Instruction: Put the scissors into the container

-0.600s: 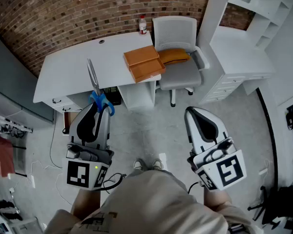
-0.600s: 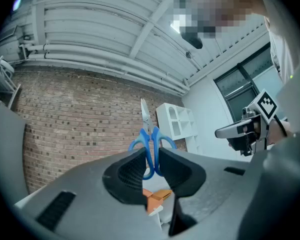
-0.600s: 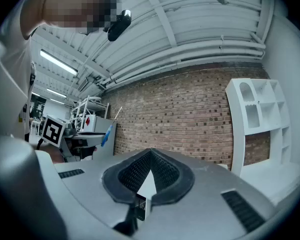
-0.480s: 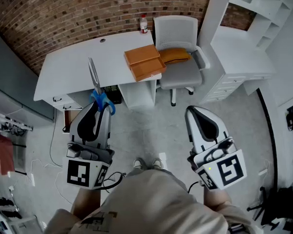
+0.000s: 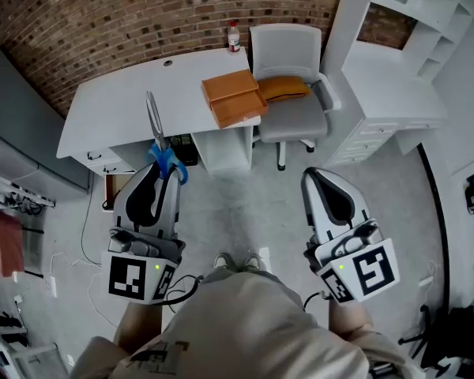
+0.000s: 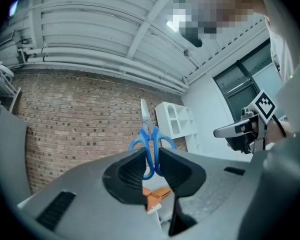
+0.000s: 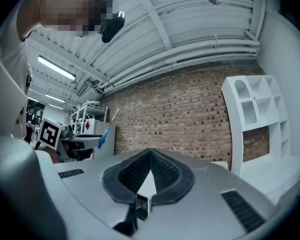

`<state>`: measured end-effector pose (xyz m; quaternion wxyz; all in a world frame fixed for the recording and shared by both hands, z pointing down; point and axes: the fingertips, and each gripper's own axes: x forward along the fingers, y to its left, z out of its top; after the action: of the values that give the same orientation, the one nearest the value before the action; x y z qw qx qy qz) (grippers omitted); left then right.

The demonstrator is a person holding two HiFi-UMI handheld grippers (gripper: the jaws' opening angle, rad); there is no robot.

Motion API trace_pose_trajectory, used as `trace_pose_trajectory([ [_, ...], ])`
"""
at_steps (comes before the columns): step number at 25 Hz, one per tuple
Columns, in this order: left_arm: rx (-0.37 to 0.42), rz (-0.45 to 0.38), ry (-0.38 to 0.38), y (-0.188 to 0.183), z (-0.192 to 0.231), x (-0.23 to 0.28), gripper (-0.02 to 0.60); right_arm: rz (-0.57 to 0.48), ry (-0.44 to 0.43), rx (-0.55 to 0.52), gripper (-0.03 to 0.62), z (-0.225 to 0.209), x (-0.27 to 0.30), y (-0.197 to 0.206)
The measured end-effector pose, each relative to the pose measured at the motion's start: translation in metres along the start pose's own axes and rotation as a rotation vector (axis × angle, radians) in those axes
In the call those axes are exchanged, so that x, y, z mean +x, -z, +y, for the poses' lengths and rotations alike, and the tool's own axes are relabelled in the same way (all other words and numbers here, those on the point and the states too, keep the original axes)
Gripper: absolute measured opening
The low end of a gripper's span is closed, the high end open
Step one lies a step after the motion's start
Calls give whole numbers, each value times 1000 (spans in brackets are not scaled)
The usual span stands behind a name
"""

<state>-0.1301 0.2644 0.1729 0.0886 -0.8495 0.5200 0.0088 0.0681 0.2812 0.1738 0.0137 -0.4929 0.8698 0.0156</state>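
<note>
Scissors with blue handles and steel blades stick out of my left gripper, blades pointing away toward the white desk. In the left gripper view the pads press on the handle loops of the scissors, so the left gripper is shut on them. The orange container lies on the desk's right end, and the same container shows small below the jaws. My right gripper hangs over the floor, and in its own view the right gripper is shut with nothing in it.
A grey office chair with an orange cushion stands right of the desk. A small bottle sits at the desk's back edge. White shelving fills the right side, a brick wall runs behind. The person's feet stand on grey floor.
Both grippers keep their pose and the scissors stay held. The desk has slid very slightly down and right in the head view.
</note>
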Motion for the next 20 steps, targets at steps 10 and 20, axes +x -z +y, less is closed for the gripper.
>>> trace_pose_trajectory([
  [10, 16, 7, 3, 3, -20, 5, 87, 12, -5, 9, 8, -16, -14, 10],
  [20, 26, 10, 4, 7, -33, 9, 87, 28, -6, 14, 8, -26, -22, 24],
])
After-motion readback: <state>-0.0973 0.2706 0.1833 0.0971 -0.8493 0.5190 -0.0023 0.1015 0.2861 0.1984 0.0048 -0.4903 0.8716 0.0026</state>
